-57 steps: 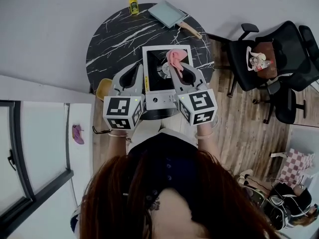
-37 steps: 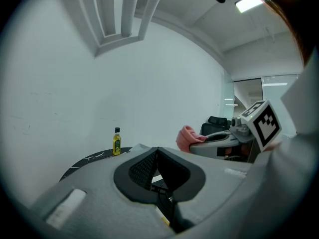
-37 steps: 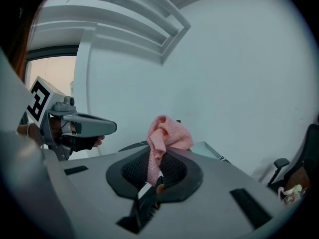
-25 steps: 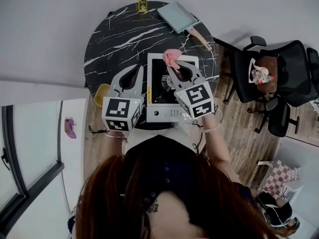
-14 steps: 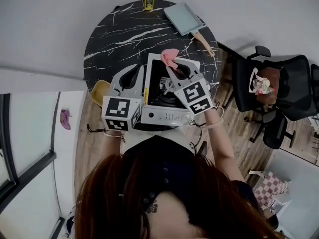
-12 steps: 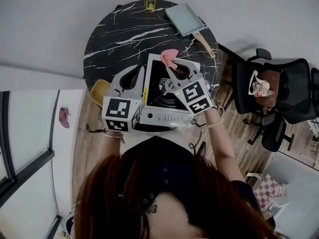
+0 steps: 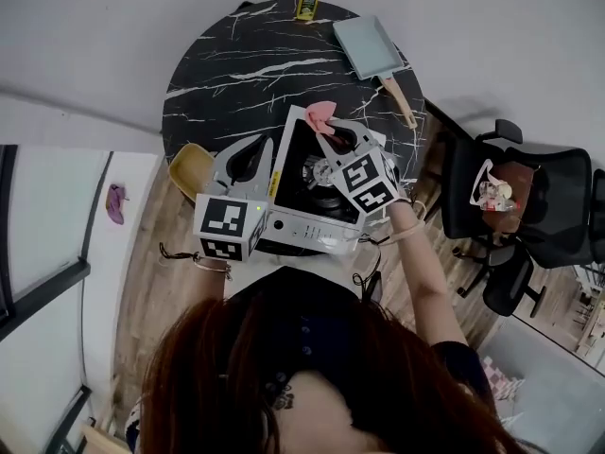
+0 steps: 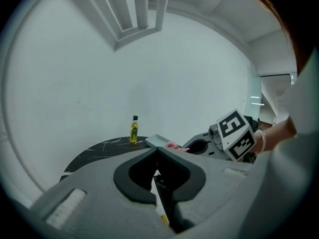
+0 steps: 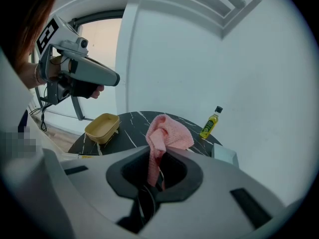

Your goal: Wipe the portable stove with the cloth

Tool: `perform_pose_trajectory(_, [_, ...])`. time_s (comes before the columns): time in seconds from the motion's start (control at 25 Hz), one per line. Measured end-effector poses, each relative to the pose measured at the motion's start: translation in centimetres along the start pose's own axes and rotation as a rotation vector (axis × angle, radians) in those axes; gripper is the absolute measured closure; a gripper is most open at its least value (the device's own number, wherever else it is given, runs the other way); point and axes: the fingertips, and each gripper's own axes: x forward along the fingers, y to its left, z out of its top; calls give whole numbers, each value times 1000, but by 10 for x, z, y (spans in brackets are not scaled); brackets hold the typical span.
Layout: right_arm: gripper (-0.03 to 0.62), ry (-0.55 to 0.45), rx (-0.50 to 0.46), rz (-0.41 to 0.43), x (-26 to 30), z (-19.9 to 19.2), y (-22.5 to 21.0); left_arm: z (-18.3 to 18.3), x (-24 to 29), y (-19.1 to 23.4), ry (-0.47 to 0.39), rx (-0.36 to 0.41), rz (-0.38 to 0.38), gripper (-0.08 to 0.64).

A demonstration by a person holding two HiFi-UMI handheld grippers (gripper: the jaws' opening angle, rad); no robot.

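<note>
Over the far edge of the portable stove (image 7: 304,223), the right gripper (image 7: 325,132) had its jaws clamped on the pink cloth (image 7: 319,113), bunched at the rim. Beside the stove, the left gripper (image 7: 259,146) hung with its jaws together, empty. Wiping seemed barely begun, and most of the top looked undone.

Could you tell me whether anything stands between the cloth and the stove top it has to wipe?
Nothing visible does. The cloth, clamped in the right gripper, hangs at the stove's far edge; the left gripper sits beside its left edge.
</note>
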Motion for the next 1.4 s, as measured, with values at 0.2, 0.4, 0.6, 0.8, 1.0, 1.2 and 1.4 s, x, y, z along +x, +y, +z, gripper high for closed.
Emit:
perform_pose_trajectory(0.2, [549, 23, -29, 49, 18, -5, -2, -4, -4, 7, 6, -15, 45, 548])
perform_pose_trajectory(0.4, [548, 55, -65, 95, 35, -13, -3, -9, -9, 15, 13, -31, 81, 548])
perform_pose_trajectory(0.6, [548, 80, -86, 123, 48, -22, -5, -19, -13, 18, 29, -46, 111, 548])
perform_pose_trajectory(0.8, [546, 96, -119, 159, 62, -28, -4, -24, -17, 21, 33, -73, 130, 548])
perform_pose_trajectory(1.0, [547, 110, -140, 180, 71, -35, -4, -30, -23, 25, 39, -91, 156, 548])
perform_pose_trajectory(1.2, [548, 127, -167, 207, 83, -38, -3, -38, -27, 25, 58, -94, 170, 548])
perform_pose_trajectory(1.4, [548, 158, -193, 236, 94, -44, -2, -43, -27, 17, 71, -95, 155, 548])
